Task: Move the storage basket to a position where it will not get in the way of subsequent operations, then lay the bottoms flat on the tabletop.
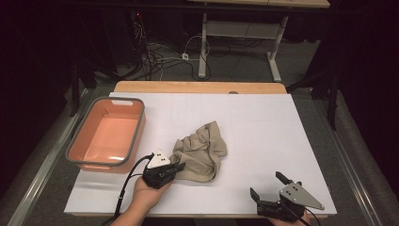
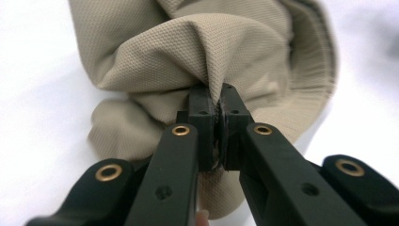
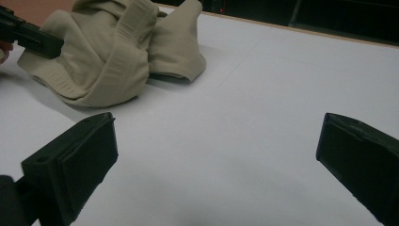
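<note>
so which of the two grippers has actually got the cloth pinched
The left gripper: its jaws are shut on a fold of the beige cloth. The right gripper stands open over bare table, apart from the cloth.

cloth (image 1: 200, 150): mid-table, just right of my left claw (image 1: 181, 166)
tub (image 1: 107, 134): left of cloth
my right claw (image 1: 267, 184): near edge, right

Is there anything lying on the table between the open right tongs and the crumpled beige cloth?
Nothing visible. Bare white table surface runs from the right tongs to the beige cloth. The left tongs are shut on the cloth's other side.
</note>
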Available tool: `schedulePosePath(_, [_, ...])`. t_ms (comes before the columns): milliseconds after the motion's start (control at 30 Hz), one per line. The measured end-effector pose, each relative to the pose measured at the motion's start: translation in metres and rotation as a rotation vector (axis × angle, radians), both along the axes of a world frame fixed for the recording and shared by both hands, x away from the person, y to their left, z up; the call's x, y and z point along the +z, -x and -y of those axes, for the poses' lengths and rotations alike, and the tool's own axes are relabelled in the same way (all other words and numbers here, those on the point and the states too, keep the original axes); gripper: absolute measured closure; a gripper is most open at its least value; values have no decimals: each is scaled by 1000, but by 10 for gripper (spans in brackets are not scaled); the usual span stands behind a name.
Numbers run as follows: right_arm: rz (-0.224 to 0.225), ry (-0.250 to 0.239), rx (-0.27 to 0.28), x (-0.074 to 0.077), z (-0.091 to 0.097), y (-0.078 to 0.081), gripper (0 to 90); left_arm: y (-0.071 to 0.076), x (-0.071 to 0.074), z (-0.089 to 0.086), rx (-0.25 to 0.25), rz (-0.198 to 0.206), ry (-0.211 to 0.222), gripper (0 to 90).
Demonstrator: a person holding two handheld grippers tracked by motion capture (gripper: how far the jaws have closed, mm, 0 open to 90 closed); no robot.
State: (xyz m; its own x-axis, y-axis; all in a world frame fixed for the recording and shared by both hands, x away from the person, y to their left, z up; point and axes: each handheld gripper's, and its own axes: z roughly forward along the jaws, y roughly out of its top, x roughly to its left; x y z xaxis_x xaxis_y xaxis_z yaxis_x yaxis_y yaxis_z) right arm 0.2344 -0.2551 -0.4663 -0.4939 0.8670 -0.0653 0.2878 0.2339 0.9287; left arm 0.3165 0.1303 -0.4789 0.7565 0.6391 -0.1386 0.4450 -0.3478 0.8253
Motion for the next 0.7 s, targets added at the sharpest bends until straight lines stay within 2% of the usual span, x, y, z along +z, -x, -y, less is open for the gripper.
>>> schedulePosePath(100, [10, -8, -6, 3, 0, 3, 0, 9, 2, 11, -48, 2, 13, 852])
schedulePosePath(267, [11, 1, 10, 4, -3, 6, 0, 32, 12, 45, -192, 34, 35, 852])
schedulePosePath(400, [0, -11, 35, 4, -9, 3, 2, 48, 12, 68, -287, 44, 43, 850])
schedulePosePath(500, [-8, -3, 61, 4, -18, -2, 23, 54, 12, 68, -294, 58, 38, 838])
schedulePosePath(567, [-20, -6, 84, 4, -26, -8, 47, 57, 13, 59, -289, 62, 51, 757])
schedulePosePath(633, [-35, -7, 109, 3, -35, -15, 83, 59, 13, 45, -254, 54, 79, 661])
schedulePosePath(700, [-64, -11, 144, 2, -46, -24, 112, 62, 14, 29, -202, 64, 92, 553])
